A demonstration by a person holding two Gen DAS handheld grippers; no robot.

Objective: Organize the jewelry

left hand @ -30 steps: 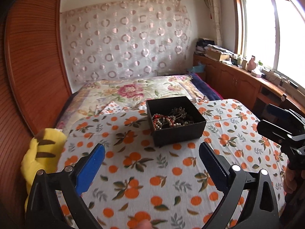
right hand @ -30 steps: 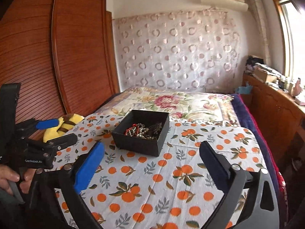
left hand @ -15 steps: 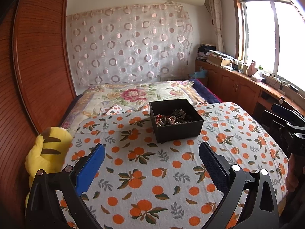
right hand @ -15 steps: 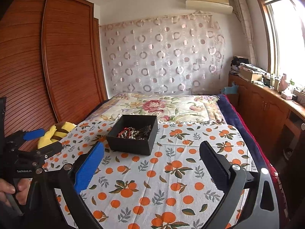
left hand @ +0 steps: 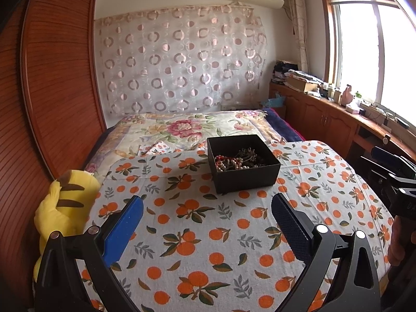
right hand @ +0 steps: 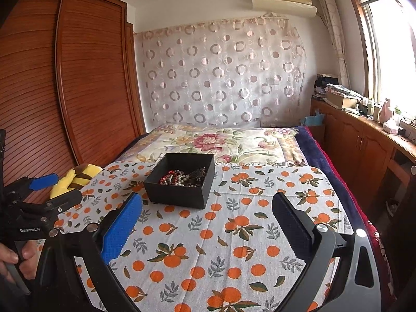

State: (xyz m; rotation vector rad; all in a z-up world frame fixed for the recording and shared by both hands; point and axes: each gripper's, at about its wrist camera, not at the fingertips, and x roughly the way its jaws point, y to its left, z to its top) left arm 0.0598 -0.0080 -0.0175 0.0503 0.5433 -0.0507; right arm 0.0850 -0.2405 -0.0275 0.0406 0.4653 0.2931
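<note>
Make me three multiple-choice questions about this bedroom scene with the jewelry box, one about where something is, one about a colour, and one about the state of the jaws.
1. Where does the black box sit?
A. on the orange-print cloth
B. on the window counter
C. on the floor

2. What colour is the plush toy at the bed's edge?
A. green
B. yellow with dark stripes
C. white

3. How do the jaws of the left gripper and right gripper stand?
A. both shut on beads
B. one open, one shut
C. both open and holding nothing

Answers:
1 A, the box rests on the cloth spread over the bed.
2 B, the toy is yellow with dark bands.
3 C, each wrist view shows wide-apart jaws with only cloth between; the tangled jewelry lies in the box.
</note>
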